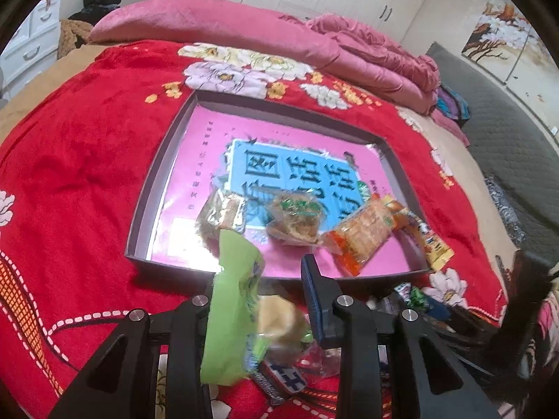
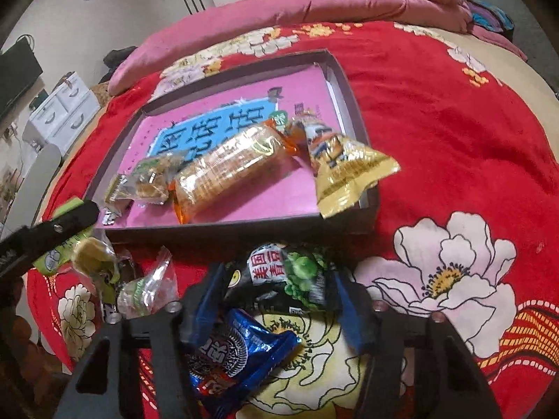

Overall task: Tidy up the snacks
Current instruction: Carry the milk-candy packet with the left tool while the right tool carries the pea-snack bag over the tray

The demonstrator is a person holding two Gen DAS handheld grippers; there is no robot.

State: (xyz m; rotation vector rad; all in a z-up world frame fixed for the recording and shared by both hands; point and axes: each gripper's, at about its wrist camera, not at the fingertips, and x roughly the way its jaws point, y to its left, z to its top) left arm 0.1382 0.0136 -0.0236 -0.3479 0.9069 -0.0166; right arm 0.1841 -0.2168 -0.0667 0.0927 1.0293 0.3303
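A shallow dark box (image 1: 164, 160), lined with a pink and blue printed sheet, is seen just ahead of both grippers on a red flowered blanket (image 1: 87, 146). Its near wall lies directly beyond the fingertips; the far half of its floor is bare, and open blanket extends to the right of the right gripper.

The left gripper (image 1: 265, 279) is seen clamped on a green-wrapped pastry (image 1: 237, 300), which is held above the blanket short of the box's near wall. The right gripper (image 2: 276, 296) stands around a black pea packet (image 2: 293, 279); its fingers flank the packet, but whether the pads press it cannot be told. A blue cookie packet (image 2: 237, 352) lies under that gripper, nearer the camera.

Inside the box, along the near wall, an orange cracker pack (image 2: 223, 171) and two small clear-wrapped cakes (image 1: 295, 218) are laid. A yellow packet (image 2: 346, 171) overhangs the box's right corner.

Only the right wrist view shows the pea packet clearly and a clear wrapper (image 2: 150, 289) beside it; the pastry's full green wrapper is shown only by the left.
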